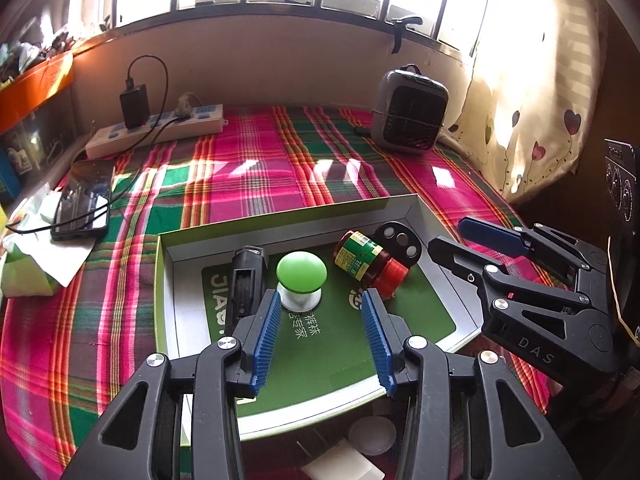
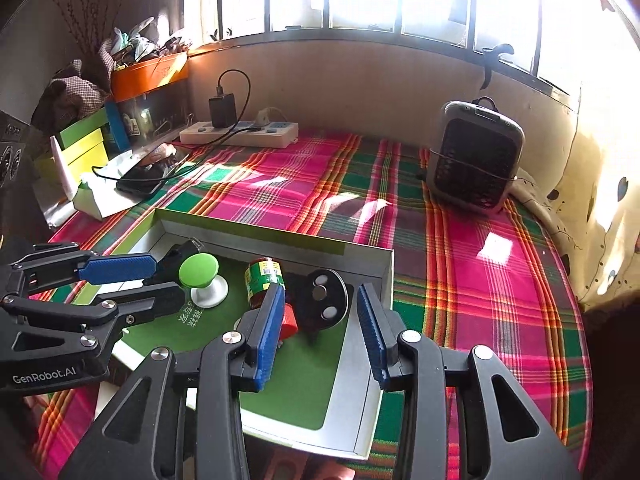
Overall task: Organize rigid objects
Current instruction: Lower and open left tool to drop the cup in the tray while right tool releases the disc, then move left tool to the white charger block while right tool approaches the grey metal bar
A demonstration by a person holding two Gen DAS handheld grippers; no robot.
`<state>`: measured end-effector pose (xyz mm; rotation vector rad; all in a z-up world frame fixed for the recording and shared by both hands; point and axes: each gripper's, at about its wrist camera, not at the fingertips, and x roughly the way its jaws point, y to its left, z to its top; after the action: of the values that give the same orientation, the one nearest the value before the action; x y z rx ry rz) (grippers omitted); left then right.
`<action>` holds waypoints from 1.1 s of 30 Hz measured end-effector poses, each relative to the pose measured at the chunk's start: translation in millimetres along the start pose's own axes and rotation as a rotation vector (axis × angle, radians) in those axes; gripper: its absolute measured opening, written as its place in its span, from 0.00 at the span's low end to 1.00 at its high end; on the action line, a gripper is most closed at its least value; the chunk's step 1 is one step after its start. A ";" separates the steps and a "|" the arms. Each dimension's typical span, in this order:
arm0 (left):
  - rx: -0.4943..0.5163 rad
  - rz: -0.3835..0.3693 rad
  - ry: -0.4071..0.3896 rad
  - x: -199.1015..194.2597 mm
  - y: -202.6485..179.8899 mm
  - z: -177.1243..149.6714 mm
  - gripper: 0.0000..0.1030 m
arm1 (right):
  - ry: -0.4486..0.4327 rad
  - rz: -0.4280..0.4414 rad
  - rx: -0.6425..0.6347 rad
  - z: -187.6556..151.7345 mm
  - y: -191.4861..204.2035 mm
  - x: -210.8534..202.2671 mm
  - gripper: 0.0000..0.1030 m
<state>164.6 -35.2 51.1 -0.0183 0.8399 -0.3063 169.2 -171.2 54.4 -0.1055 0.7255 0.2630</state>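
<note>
Four rigid things lie in the shallow box (image 1: 416,216) on the plaid-covered counter (image 1: 256,168): one black oblong gadget (image 1: 245,284), one green-capped knob (image 1: 301,276) on a white base, one small jar (image 1: 366,262) with a green label and red lid, and one black disc (image 1: 399,242) with pale round insets. The jar lies on its side, its long axis slanting from the box's far wall down toward the near right, lid end nearest the right tongs (image 2: 320,324). Those tongs stand wide open and hold nothing; the jar's lid sits just at their left pad (image 2: 270,332) and the disc lies between the jaws, so the right hand looks nearer to both. The left tongs (image 1: 320,336) are likewise wide open and empty, with the knob straight ahead, just beyond the left pad's tip, and the gadget a little further left.
</note>
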 end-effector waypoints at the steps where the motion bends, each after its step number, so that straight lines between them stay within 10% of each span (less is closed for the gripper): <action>1: 0.002 -0.001 -0.004 -3.2 -0.1 -1.8 0.40 | -0.003 0.001 0.005 -1.2 -0.4 -2.8 0.38; 33: -0.058 -0.032 -0.011 -58.6 25.8 -83.9 0.41 | 0.108 0.078 0.039 -86.7 69.0 -58.1 0.43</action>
<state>73.0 14.3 34.1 -0.0875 0.8376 -0.3121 53.1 -132.6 28.4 -0.0549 0.8424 0.3193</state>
